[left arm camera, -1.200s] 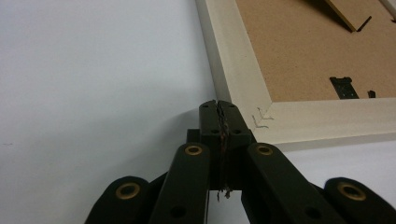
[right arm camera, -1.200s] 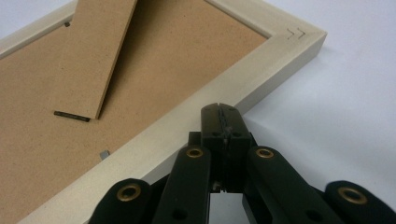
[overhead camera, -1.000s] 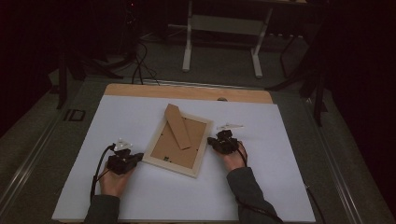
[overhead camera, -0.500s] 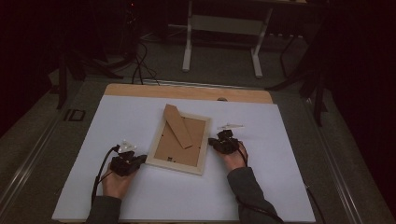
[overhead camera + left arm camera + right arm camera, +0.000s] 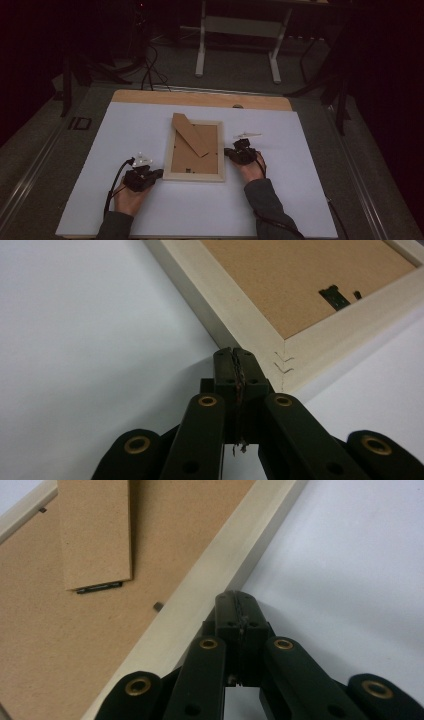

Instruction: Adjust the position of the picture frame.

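The pale wooden picture frame [image 5: 195, 150], lying face down with its brown fibreboard backing and folded-out cardboard easel stand [image 5: 189, 133] upward, rests near the middle of the white table sheet [image 5: 310, 200], its long axis running away from the person. It sits between the two hands. The left gripper [image 5: 156, 174] has its black jaws pressed together with nothing between them, and in the left gripper view its tip [image 5: 234, 356] is right at the frame's near left corner [image 5: 280, 365], just where the mitre joint shows (whether it truly touches the wood I cannot tell). The right gripper [image 5: 229, 151] is likewise closed tight and empty; in the right gripper view its tip [image 5: 239, 602] lies against or just beside the outer edge of the frame's right rail [image 5: 215, 585], about halfway along that side. So the frame lies inward from both tips: to the right of the left one, to the left of the right one. Both are about equally near, though the left sits at a corner and the right at mid-rail, which I judge suits nudging or squaring the frame rather than lifting it
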{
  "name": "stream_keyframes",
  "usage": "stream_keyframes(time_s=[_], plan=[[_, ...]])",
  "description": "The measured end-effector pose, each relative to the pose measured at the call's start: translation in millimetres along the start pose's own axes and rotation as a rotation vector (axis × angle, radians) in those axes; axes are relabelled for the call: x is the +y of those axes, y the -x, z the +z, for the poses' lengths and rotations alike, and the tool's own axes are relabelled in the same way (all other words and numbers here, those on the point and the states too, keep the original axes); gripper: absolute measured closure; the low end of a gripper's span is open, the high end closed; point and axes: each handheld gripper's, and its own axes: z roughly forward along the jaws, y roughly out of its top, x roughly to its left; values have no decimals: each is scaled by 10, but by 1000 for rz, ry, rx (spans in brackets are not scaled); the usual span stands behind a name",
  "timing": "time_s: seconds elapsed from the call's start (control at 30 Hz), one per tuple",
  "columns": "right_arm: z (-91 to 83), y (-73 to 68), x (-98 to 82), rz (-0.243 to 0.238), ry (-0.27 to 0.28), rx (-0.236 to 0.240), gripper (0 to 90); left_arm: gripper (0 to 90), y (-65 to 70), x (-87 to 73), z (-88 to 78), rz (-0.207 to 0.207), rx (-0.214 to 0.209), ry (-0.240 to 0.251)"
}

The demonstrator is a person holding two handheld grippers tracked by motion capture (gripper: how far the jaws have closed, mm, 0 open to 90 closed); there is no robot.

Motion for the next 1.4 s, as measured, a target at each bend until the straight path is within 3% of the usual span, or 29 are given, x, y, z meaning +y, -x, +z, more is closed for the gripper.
stream_keyframes(time_s=[1.4], plan=[[-51, 120, 79, 7, -51, -72, 900, 900, 464, 14, 130, 97, -71, -9]])
